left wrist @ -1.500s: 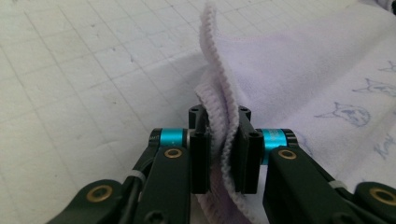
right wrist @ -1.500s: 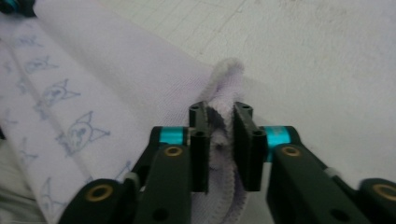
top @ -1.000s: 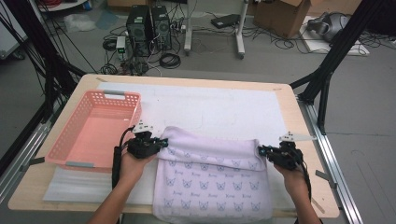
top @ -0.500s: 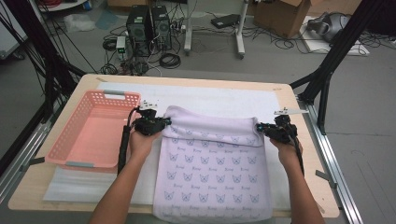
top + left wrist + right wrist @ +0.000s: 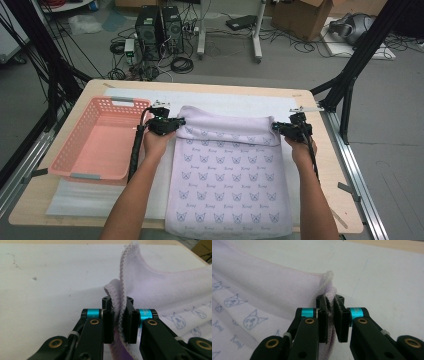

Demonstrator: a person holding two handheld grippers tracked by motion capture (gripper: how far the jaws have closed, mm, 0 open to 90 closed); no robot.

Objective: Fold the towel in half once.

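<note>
Lavender towel with a cat-face print lies flat on the white-covered surface, its far corners pinched by the fingers of the left gripper and right gripper, a pink basket alongside.

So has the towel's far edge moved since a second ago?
Yes. The towel's far edge, pinched in both tongs, has travelled away from the person: it was level with the pink basket's near half, now near its far rim.
</note>
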